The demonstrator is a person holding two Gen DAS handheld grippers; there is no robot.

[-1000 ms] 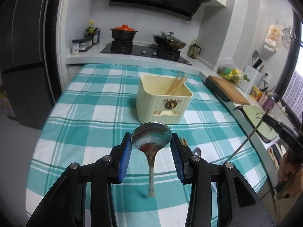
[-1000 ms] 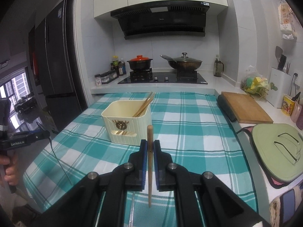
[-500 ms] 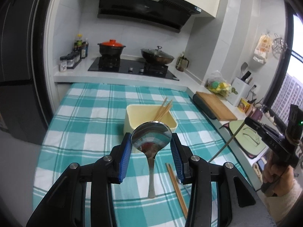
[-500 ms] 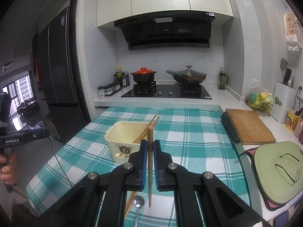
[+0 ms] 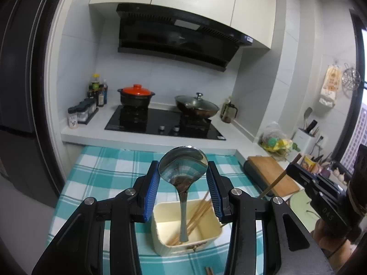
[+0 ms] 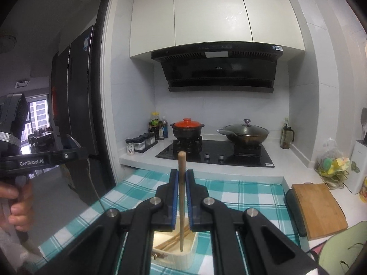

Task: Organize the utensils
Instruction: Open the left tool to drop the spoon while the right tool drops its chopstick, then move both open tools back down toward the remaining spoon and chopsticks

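Left wrist view: the left gripper [image 5: 183, 183] has its blue jaws pinching the bowl of a steel spoon [image 5: 183, 171], one pad on each side of the bowl. The spoon hangs bowl up, its handle pointing down into the cream bin [image 5: 206, 237] that stands on the teal checked table [image 5: 103, 174]. Several chopsticks [image 5: 197, 215] lean inside the bin, tips toward its right rear corner. Two more chopstick ends [image 5: 208, 271] lie on the cloth just in front of the bin, at the lower edge. At the right, the right gripper [image 5: 296, 171] comes in from the side, held by a hand [image 5: 325, 233], with a thin stick slanting down from its tip toward the bin.

Right wrist view: the right gripper [image 6: 181, 183] has its jaws pressed together on a single chopstick [image 6: 181, 197], held upright. Its thick end rises above the jaws and its thin end points down over the open bin [image 6: 185, 259], where other chopsticks [image 6: 172, 240] rest. Whether the tip touches the bin floor cannot be told. At the left edge a hand [image 6: 16, 204] grips the handle of the left gripper.

Behind the table run a black hob [image 6: 215, 153], a red-lidded pot [image 6: 187, 128] and a lidded wok [image 6: 245, 133]. A cutting board [image 6: 318, 208] lies to the right.
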